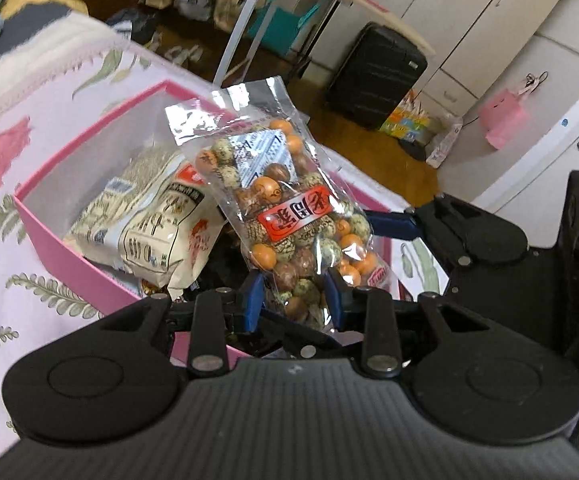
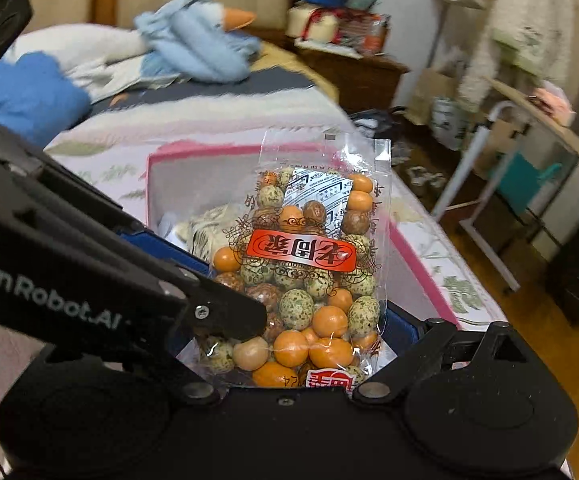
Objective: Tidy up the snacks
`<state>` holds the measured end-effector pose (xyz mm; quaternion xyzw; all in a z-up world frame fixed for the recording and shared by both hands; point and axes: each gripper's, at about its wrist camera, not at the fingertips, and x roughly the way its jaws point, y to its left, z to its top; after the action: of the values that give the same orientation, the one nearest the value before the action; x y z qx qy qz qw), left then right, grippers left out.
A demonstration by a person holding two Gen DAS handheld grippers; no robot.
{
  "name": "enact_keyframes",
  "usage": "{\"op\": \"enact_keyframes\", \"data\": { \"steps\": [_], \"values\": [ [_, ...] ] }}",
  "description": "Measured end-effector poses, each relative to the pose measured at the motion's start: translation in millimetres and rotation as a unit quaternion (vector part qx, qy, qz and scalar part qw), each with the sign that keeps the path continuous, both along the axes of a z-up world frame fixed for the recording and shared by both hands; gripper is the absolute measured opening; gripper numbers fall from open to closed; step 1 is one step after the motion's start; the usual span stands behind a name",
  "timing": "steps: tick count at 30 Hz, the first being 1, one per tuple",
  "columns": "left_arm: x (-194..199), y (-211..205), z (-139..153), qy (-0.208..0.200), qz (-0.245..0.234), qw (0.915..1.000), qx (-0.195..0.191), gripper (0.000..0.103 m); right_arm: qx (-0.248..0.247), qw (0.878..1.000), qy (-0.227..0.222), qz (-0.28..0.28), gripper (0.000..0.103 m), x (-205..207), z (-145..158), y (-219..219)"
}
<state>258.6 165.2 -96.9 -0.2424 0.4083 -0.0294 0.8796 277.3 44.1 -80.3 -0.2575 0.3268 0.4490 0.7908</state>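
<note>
Bedrm: wood floor (image 1: pixel 369 136), bed (image 2: pixel 209 116), white cabinets (image 1: pixel 469 20).

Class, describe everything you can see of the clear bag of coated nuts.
The bag of nuts is clear crinkly plastic with a red label, holding orange, brown and speckled green balls plus a white sachet. It is sealed and stands tilted above the open pink box. The left gripper pinches its lower end; the right gripper flanks its sides.
</note>
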Motion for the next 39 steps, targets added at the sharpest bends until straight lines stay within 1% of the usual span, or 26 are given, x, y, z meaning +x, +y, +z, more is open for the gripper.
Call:
{"op": "enact_keyframes", "data": {
  "steps": [3,6,9,11,12,14,17,19,22,25,28,31,36,37,38,39],
  "values": [
    [5.3,0.3,-7.9,0.014,-0.005,0.9999,-0.003,0.030,-0.012,0.999,0.012,0.034,0.097,8.2,-5.2,1.8],
    [7.0,-6.1,-13.1,0.032,-0.021,0.9992,0.008,0.030,-0.049,0.995,0.023,0.080,0.097,12.0,-8.2,6.3],
    [9.6,-7.6,-16.8,0.047,-0.032,0.9984,-0.009,0.030,-0.072,0.991,0.011,0.113,0.098,15.5,-11.6,10.1],
    [9.7,-7.3,-16.7,0.047,-0.026,0.9985,-0.012,0.031,-0.096,0.989,0.027,0.105,0.098,21.7,-14.1,11.1],
    [9.2,-6.5,-15.5,0.043,-0.019,0.9988,-0.009,0.034,-0.105,0.989,0.035,0.096,0.098,23.4,-15.0,10.7],
    [7.7,-4.5,-12.7,0.037,-0.007,0.9993,0.000,0.034,-0.085,0.993,0.038,0.079,0.098,22.7,-10.9,4.4],
    [6.7,-2.3,-12.7,0.036,0.000,0.9993,0.001,0.034,-0.044,0.998,0.027,0.042,0.098,8.3,0.0,-12.4],
    [5.0,-5.2,-10.3,0.033,0.002,0.9993,0.016,0.034,-0.024,0.999,0.021,-0.001,0.098,-3.0,2.6,-24.2],
    [-0.3,-12.2,-2.7,0.019,-0.001,0.9991,0.037,0.034,0.009,0.998,0.027,-0.057,0.098,-21.7,4.7,-46.8],
    [-7.1,-18.9,6.3,0.008,-0.015,0.9990,0.041,0.034,0.041,0.992,0.033,-0.116,0.097,-38.4,8.8,-70.7],
    [-19.6,-26.1,14.5,-0.007,-0.019,0.9983,0.055,0.034,0.071,0.980,0.026,-0.183,0.097,-57.6,12.9,-93.6],
    [-31.7,-35.3,24.6,-0.017,-0.029,0.9974,0.064,0.034,0.089,0.968,0.025,-0.232,0.097,-73.0,16.7,-112.9],
    [-55.0,-57.6,52.4,-0.045,-0.054,0.9924,0.101,0.035,0.112,0.942,0.023,-0.314,0.097,-92.6,32.3,-146.6],
    [-60.1,-62.2,57.2,-0.049,-0.059,0.9912,0.108,0.036,0.121,0.937,0.023,-0.328,0.097,-97.0,35.4,-153.5],
    [-66.6,-67.2,62.0,-0.055,-0.065,0.9894,0.118,0.041,0.130,0.930,0.024,-0.343,0.097,-103.4,40.6,-161.2],
    [-73.7,-71.7,66.2,-0.061,-0.071,0.9877,0.125,0.044,0.135,0.926,0.025,-0.353,0.097,-109.2,44.5,-166.7]
  ]
}}
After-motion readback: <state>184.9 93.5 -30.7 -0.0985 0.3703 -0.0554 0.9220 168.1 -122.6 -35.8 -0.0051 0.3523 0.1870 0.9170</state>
